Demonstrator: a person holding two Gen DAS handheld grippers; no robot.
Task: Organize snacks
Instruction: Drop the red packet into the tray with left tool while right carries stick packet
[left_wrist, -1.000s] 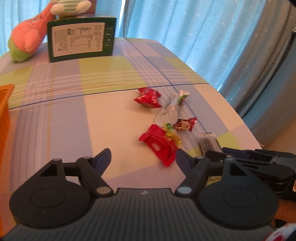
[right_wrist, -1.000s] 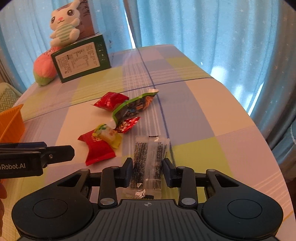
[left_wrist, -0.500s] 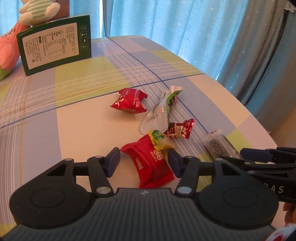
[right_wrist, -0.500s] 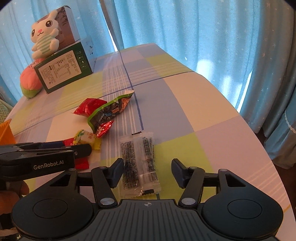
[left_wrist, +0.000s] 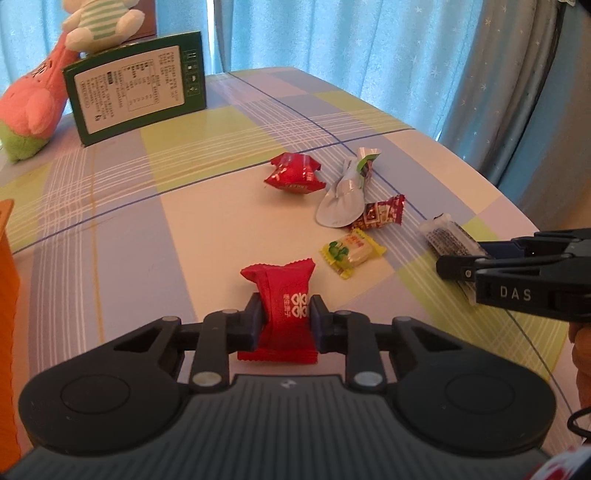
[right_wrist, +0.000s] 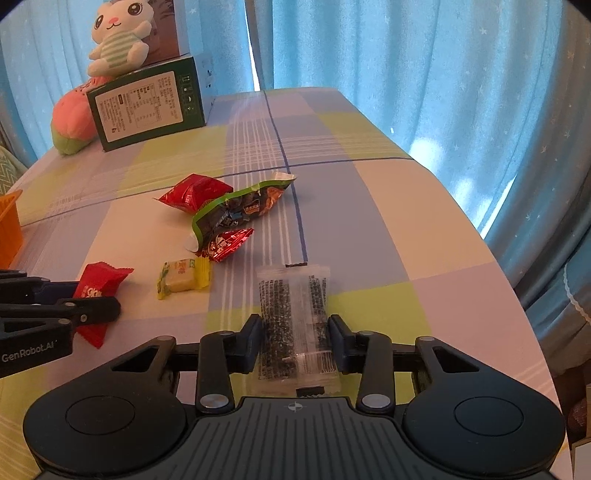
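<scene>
My left gripper (left_wrist: 284, 320) squeezes the red candy (left_wrist: 286, 306) on the table (left_wrist: 122, 229). My right gripper (right_wrist: 293, 338) has just been closing on the clear packet (right_wrist: 293, 325). I think lifting both to the orange bin (right_wrist: 9, 225) comes next.

Daylight is glowing through the blue curtains (right_wrist: 424, 81) beyond the right gripper (right_wrist: 293, 338), casting a cool tint. Fisheye bending is curving the table (left_wrist: 461, 177) edge ahead of the left gripper (left_wrist: 284, 319); corners are darkening, focus holding sharp.
</scene>
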